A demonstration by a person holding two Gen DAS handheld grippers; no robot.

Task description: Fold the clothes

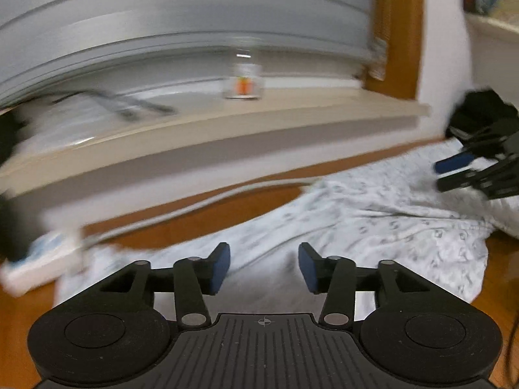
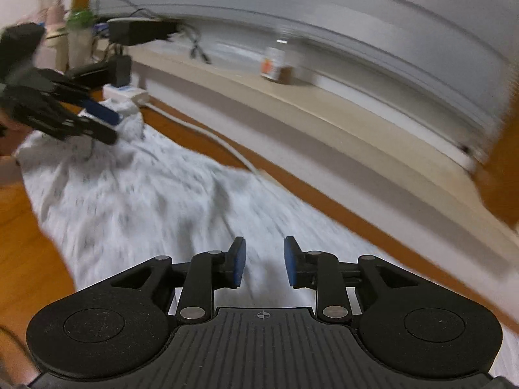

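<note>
Both sets of jaws stood apart with nothing between the blue pads. On the left gripper [image 1: 264,267] the gap was the wider one; on the right gripper [image 2: 264,261] it was narrower, but still clear of cloth. No earlier view was at hand, so only this stance could be told.

Under and ahead of both grippers lay the garment [image 1: 373,214], a pale cloth with a small grey print, spread rumpled over the wooden floor [image 1: 201,217]. From the right wrist view it ran as a long strip [image 2: 146,194] from beneath the right gripper up to the far left, where the left gripper hovered just above its end. From the left wrist view the right gripper showed at the right edge, above the other end.

Beyond the garment a white cable [image 2: 233,149] trailed along the floor beside a low beige shelf [image 1: 227,129]. A small jar [image 1: 244,81] with an orange label stood on that shelf. A white power strip [image 2: 128,92] lay near the garment's far end. Both views were blurred.
</note>
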